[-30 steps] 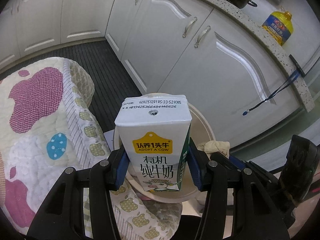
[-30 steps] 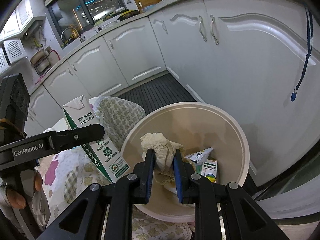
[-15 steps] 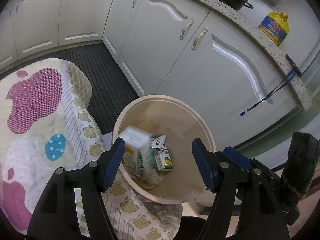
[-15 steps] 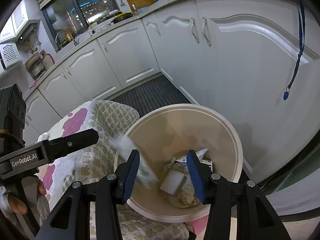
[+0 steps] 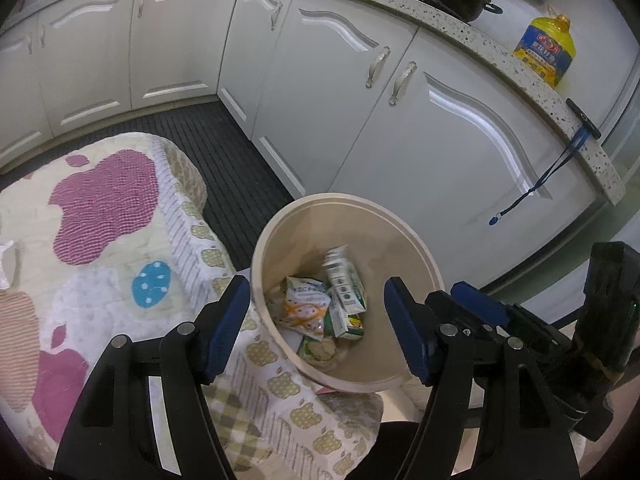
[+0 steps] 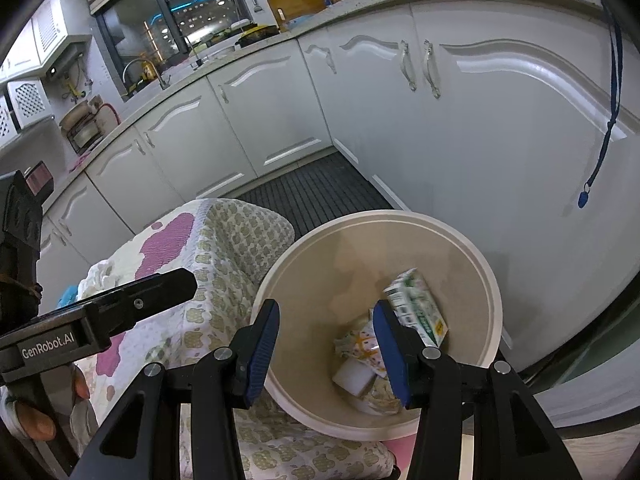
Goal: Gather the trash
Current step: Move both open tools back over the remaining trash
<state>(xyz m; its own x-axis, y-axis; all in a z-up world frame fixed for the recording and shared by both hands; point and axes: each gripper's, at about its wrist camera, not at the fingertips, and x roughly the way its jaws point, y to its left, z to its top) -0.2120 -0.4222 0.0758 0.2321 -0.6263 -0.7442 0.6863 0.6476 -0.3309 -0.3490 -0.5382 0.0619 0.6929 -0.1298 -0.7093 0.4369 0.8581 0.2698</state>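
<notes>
A round beige trash bin stands on the floor beside the cloth-covered seat. Inside it lie a white-and-green milk carton, a printed snack wrapper and other packaging. My left gripper hangs open above the bin with nothing between its blue pads. In the right wrist view the same bin holds the milk carton, the wrapper and a crumpled tissue. My right gripper is open and empty over the bin's near side. A finger of the left gripper reaches in from the left.
A quilted cover with purple patches and an apple pattern lies left of the bin. White cabinets curve behind it, over a dark ribbed floor mat. A blue lanyard hangs from the counter, which carries a yellow oil bottle.
The left gripper let go of the milk carton and the right gripper let go of the crumpled tissue. Both pieces fell into the bin, and both grippers now stand open.
</notes>
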